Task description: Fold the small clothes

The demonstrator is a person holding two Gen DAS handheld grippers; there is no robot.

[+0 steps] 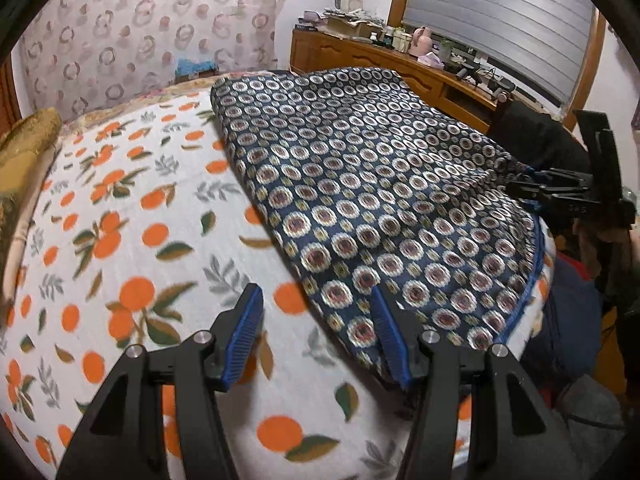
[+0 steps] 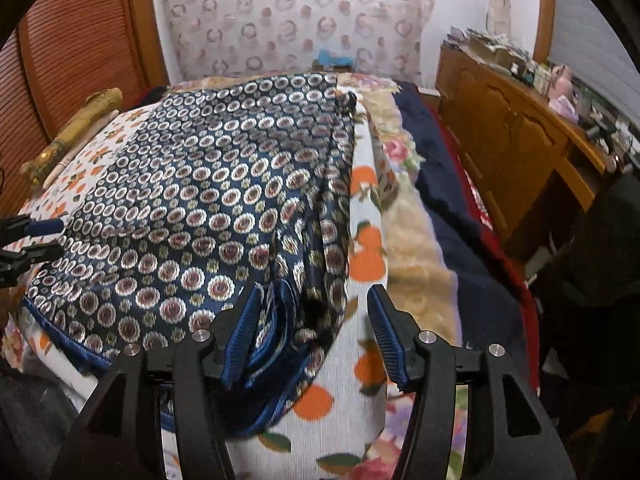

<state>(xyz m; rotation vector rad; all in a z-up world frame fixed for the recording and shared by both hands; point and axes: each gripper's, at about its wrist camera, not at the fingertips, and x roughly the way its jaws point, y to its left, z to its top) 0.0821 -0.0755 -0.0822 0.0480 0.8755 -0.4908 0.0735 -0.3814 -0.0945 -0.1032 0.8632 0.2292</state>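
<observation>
Grippers first: the left gripper hangs released over the garment's near left corner, and the right gripper, also released, straddles its bunched near right corner, jaws slack around the cloth. Both tilt steeply downward, seemingly lining up a two-corner pick. Farther back, the garment lies folded flat across the bed, likely ready for another fold.

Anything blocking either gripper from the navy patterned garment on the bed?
Nothing visible. The left gripper hangs open at the navy patterned garment's near-left edge; the right gripper is open over its bunched near-right corner. Only the orange-print blanket lies underneath.
</observation>
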